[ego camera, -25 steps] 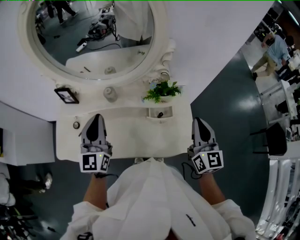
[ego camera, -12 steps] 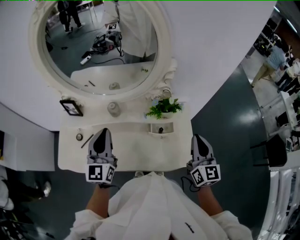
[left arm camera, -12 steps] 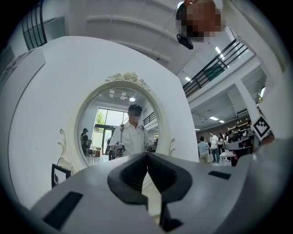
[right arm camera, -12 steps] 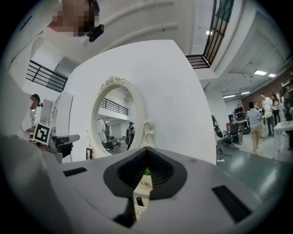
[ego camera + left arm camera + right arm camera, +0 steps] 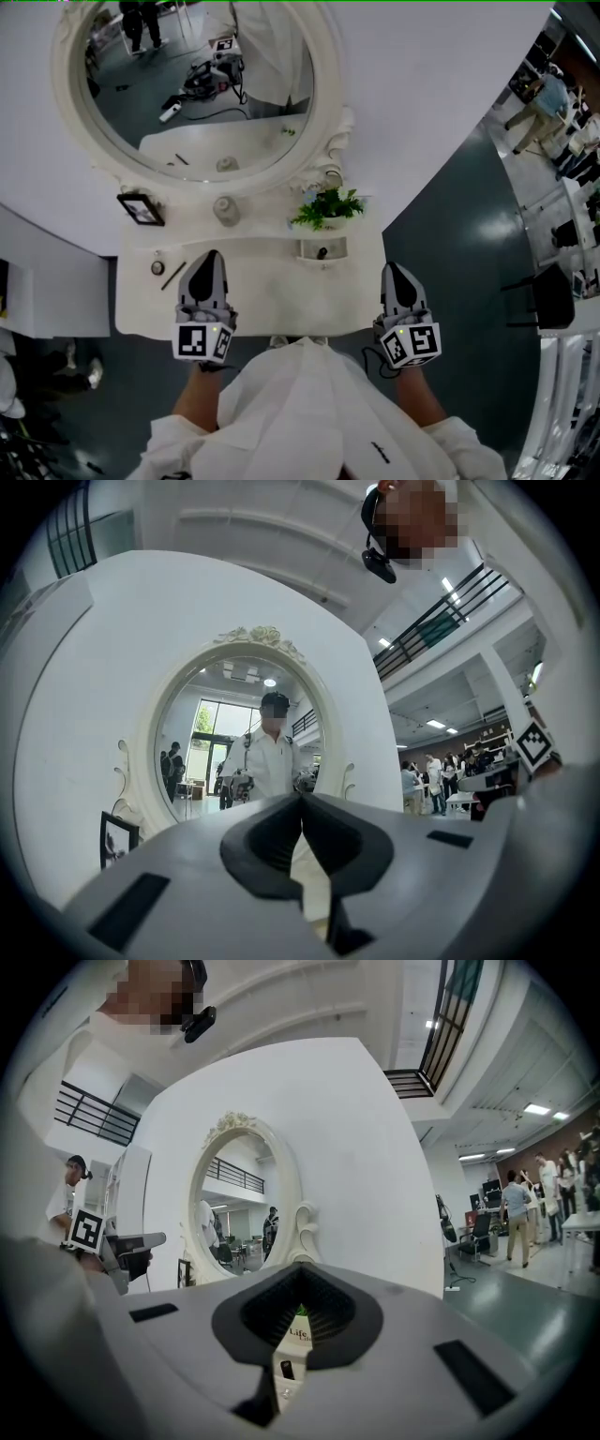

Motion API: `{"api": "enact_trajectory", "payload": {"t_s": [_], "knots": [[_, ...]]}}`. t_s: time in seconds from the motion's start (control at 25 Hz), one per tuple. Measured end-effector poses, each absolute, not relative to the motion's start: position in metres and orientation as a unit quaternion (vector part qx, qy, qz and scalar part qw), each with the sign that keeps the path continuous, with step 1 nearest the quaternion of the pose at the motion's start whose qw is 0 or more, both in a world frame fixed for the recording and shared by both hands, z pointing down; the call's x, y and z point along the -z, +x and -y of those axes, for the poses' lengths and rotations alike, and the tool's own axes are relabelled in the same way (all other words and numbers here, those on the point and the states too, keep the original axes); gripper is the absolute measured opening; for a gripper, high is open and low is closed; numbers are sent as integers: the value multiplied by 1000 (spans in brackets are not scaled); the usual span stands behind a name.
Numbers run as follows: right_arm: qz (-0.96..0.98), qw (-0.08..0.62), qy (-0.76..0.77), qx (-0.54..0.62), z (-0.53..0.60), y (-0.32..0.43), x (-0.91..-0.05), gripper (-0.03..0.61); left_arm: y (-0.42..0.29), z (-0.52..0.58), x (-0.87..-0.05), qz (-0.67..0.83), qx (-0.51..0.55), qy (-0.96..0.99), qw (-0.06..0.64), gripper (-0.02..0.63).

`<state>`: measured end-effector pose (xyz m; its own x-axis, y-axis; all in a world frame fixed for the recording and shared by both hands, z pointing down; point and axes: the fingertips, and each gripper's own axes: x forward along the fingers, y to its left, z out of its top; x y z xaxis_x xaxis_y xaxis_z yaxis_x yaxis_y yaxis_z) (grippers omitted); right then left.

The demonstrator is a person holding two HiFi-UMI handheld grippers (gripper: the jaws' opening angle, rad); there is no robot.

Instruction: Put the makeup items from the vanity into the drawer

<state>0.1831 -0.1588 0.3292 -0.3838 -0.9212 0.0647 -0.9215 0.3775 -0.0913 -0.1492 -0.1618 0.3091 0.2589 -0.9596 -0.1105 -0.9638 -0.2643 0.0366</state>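
The left gripper (image 5: 207,258) and the right gripper (image 5: 390,272) are held well apart at the front of the white vanity top (image 5: 272,286). Both are clenched, with nothing caught between the jaws. Just left of the left gripper's tips, a thin dark stick (image 5: 173,275), possibly a makeup pencil, and a small round item (image 5: 157,268) are laid on the top. Further back are seen a small white tray (image 5: 337,246) with a dark item inside, a potted plant (image 5: 325,204), a jar (image 5: 225,210), a picture frame (image 5: 141,208) and the oval mirror (image 5: 202,75).
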Motion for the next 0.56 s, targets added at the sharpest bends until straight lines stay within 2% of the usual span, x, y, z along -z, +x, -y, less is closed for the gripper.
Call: {"api": "enact_trajectory", "payload": {"t_s": [0.56], "knots": [[832,9,552,-59,162,187,-333,15,-131,166,-316,-597,-47,-801,7,29]]}}
